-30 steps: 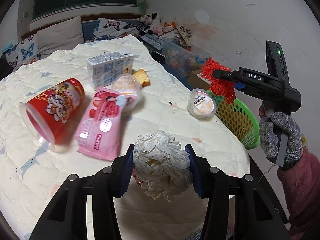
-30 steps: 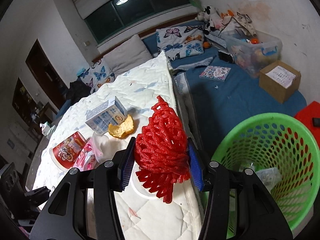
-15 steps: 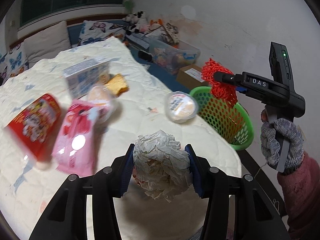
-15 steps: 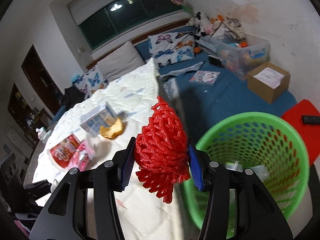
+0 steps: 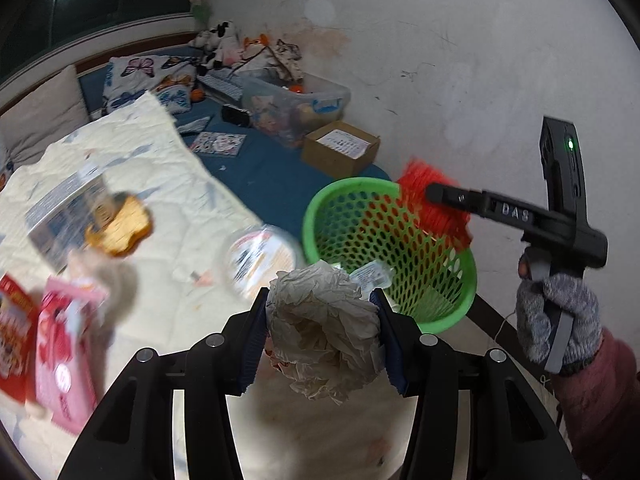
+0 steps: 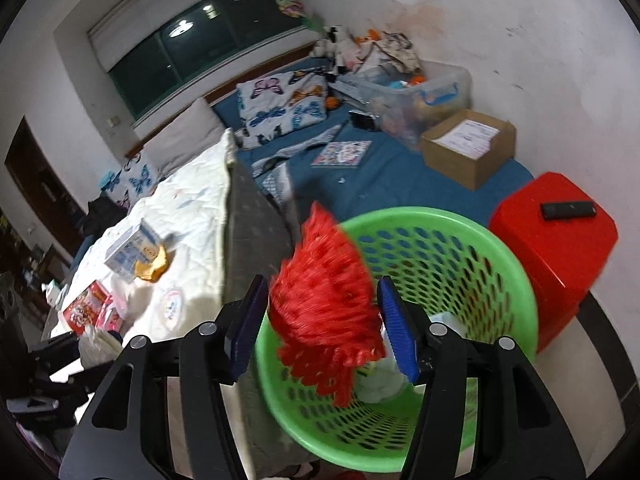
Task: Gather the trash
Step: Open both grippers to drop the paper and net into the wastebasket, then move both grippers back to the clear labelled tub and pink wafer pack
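My left gripper (image 5: 320,296) is shut on a crumpled ball of white paper (image 5: 324,332), held above the bed's edge just left of the green mesh basket (image 5: 400,280). My right gripper (image 6: 321,280) hangs over the basket (image 6: 500,256) with its jaws opening. The red foam net (image 6: 324,312) is still between the pads, blurred and loose. In the left wrist view, a gloved hand (image 5: 560,320) holds that gripper with the net (image 5: 424,184) at the basket's rim. Pale scraps lie in the basket's bottom.
On the white quilt (image 5: 168,184) lie a milk carton (image 5: 60,208), a bread piece (image 5: 120,226), a lidded cup (image 5: 256,256), a pink pack (image 5: 60,360) and a red cup (image 5: 12,332). A red stool (image 6: 556,248) with a remote stands by the basket; a cardboard box (image 6: 468,152) sits beyond.
Both grippers swung right from over the quilt toward the basket. The right gripper now hangs above the basket, its jaws a little wider, the net blurred between them. The left grip is unchanged.
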{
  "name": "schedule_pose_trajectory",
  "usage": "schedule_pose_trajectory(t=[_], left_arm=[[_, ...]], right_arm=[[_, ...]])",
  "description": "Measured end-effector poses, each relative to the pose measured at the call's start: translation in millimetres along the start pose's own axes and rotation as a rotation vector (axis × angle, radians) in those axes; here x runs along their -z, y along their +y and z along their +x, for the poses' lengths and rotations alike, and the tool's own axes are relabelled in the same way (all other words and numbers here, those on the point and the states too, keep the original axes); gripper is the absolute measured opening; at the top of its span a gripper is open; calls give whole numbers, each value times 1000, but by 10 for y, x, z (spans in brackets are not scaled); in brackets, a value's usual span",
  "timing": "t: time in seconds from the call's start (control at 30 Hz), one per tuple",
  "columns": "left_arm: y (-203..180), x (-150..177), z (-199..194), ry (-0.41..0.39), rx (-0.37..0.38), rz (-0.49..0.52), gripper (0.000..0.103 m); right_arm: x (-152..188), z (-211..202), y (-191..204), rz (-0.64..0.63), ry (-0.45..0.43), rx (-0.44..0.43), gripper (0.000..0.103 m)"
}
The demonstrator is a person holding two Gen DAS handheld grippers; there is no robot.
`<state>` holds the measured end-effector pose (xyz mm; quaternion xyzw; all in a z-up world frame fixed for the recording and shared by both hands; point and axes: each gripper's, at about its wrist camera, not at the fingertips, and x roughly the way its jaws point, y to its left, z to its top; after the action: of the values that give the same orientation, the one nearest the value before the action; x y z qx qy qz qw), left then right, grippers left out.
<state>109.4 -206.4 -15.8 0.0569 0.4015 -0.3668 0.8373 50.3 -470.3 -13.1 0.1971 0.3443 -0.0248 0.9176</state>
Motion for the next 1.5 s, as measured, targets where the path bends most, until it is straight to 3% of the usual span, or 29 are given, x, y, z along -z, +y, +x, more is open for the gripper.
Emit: schedule_pose_trajectory(t=[0.13,0.47,0.9,0.97,1.03,1.3,1.5], left_arm=[[-103,-130,131,6,14,11,49],[-433,-430,550,34,42,61,50],[-596,-488,986,98,67,58,56],[-614,-489,1000,96,69,60,59],[-620,-487,992,88,73,58,71],[-539,-424,800,54,54,70,71],[-309,-303,496,10,-13,46,71]], right_arm=[[23,-41,-175,32,-6,21,66],[109,-309,-381,46,-44,49,66],[184,-579,-447,31,-99,101,72],[192,-596,-447,31,-99,105,72],[189,-603,-448,31,-100,105,72],[182,-621,-340,27,-98,77,72],[181,-569,-126,-9,-88,48,73]])
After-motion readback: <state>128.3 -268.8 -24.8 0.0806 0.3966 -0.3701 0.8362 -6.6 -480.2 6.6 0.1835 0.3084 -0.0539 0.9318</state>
